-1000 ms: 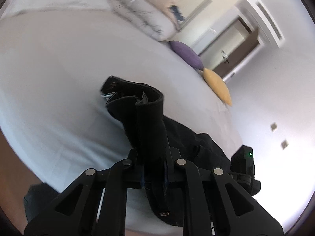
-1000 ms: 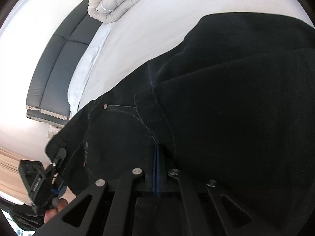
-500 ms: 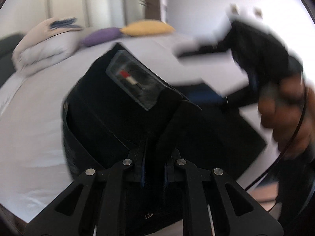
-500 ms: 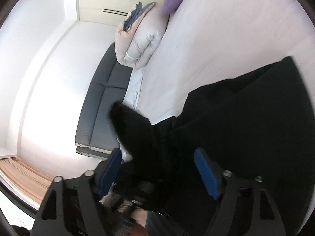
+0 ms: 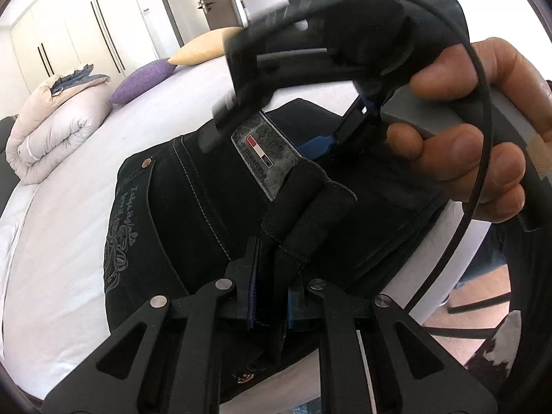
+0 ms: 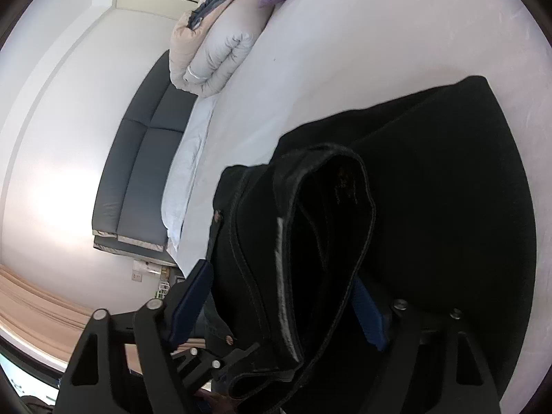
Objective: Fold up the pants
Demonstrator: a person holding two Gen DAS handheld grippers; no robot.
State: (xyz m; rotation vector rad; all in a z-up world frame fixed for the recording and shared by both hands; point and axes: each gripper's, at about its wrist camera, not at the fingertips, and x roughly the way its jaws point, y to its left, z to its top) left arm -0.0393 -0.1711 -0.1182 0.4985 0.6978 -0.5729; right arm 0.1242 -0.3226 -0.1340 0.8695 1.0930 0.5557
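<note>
The black pants [image 5: 193, 227] lie bunched and partly doubled over on the white bed [image 5: 62, 207], so the fold looks begun, not finished. The left gripper [image 5: 270, 296] pinches the waistband tight, while the right gripper [image 6: 283, 307] is closing around that raised waistband, its pads not yet pressing.

pants [image 5: 214, 214] | black denim | folded, waistband lifted | on white bed
</note>
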